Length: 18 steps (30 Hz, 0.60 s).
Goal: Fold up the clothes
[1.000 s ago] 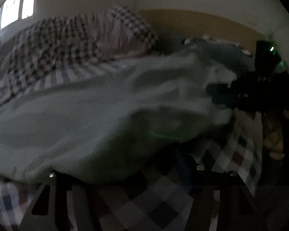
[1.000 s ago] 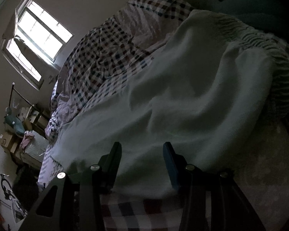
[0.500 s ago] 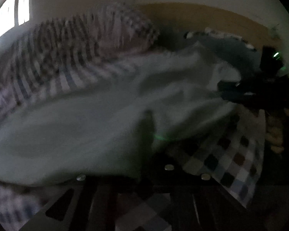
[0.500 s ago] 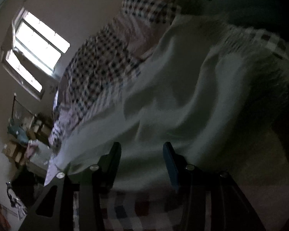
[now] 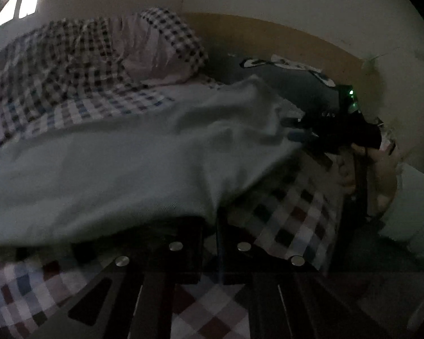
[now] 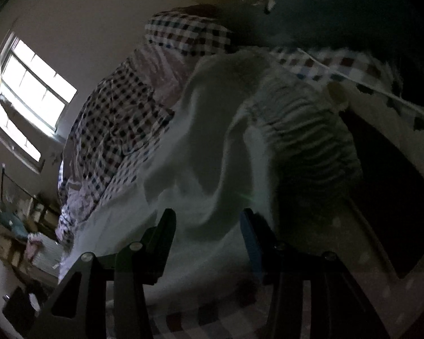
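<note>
Left claw (image 5: pixel 210 226): jaws drawn together on the near hem of a pale green garment (image 5: pixel 121 163), the cloth pinched between the dark fingers. Right claw (image 6: pixel 209 226): jaws half apart, the garment's pale cloth (image 6: pixel 200 169) lying between and under the fingers; whether the pads press on it cannot be told. In the left view the right claw (image 5: pixel 292 128) shows at the garment's far right edge, a hand (image 5: pixel 361 169) behind it. Garment: spread across a checked bedsheet (image 5: pixel 291 212), its ribbed, gathered band (image 6: pixel 302 130) on the right side. Checked quilt (image 5: pixel 70 65): heaped beyond the garment toward the wall. Wooden headboard (image 5: pixel 268 36): behind the quilt. Window (image 6: pixel 31 96): bright, at left of the right view. Lighting dim, edges blurred.
</note>
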Motion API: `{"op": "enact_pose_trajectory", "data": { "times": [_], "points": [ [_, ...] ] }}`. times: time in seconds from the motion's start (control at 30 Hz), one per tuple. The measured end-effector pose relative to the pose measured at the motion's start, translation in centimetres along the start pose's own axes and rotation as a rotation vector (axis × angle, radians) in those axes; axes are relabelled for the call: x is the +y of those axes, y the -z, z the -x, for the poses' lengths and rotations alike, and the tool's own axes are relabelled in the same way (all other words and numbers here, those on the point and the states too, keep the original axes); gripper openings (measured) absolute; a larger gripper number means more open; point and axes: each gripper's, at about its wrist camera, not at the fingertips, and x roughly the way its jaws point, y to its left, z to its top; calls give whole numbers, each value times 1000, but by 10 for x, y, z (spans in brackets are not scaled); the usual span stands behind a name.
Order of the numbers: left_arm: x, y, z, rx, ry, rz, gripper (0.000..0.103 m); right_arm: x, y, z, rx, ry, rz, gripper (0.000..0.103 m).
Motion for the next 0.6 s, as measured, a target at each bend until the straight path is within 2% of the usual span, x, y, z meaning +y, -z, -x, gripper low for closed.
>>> {"op": "enact_pose_trajectory", "data": {
  "times": [0.03, 0.1, 0.17, 0.27, 0.33, 0.37, 0.4, 0.47, 0.5, 0.6],
  "points": [
    [4, 8, -16, 69, -11, 9, 6, 3, 1, -1, 2, 2, 15, 51],
    [2, 18, -31, 128, -43, 0, 6, 9, 3, -2, 1, 8, 37, 51],
    [-5, 14, -22, 104, -55, 3, 7, 16, 5, -3, 0, 13, 59, 51],
    [6, 11, 2, 85, 22, 88, 9, 33, 11, -6, 2, 17, 136, 53],
    [17, 11, 16, 102, 62, 121, 12, 46, 16, -9, 7, 17, 190, 52],
    [21, 11, 24, 103, 68, 128, 21, 52, 20, -11, 17, 7, 208, 52],
    [25, 11, 32, 88, 62, 145, 39, 57, 24, -13, 28, -4, 222, 52],
    [44, 10, 51, 30, 51, 216, 64, 73, 36, -19, 64, -37, 262, 52],
    [55, 10, 58, 1, 44, 260, 69, 82, 43, -21, 83, -52, 289, 52],
    [100, 13, 74, -80, 22, 456, 72, 117, 74, -27, 138, -100, 432, 52]
  ]
}}
